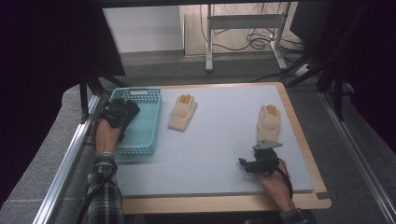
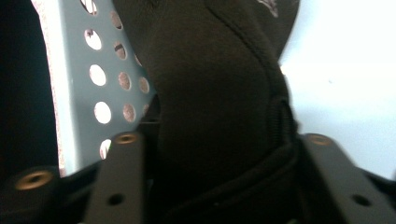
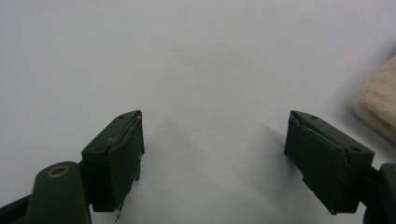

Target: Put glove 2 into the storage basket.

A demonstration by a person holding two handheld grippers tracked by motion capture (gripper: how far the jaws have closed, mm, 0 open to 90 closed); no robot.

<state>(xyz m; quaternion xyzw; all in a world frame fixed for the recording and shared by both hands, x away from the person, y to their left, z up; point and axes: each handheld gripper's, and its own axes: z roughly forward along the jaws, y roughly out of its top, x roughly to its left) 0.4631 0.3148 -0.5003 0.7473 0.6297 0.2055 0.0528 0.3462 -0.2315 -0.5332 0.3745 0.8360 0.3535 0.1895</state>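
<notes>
Over teal basket (image 1: 144,122) — dark glove (image 2: 215,93) between left jaws, partly inside

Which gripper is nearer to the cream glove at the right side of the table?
Right. The right gripper lies just below that cream glove, jaws open. The left gripper is far away over the teal basket.

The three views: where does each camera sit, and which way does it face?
High view: above the person's side, facing forward and down on the table; both forearms enter from below.
Left gripper view: on the left hand-held gripper, facing a dark glove between its jaws, over the teal basket.
Right gripper view: on the right hand-held gripper, jaws open, facing the bare surface.
Shared: the cream glove near the right hand-held gripper appears in the high view too.
</notes>
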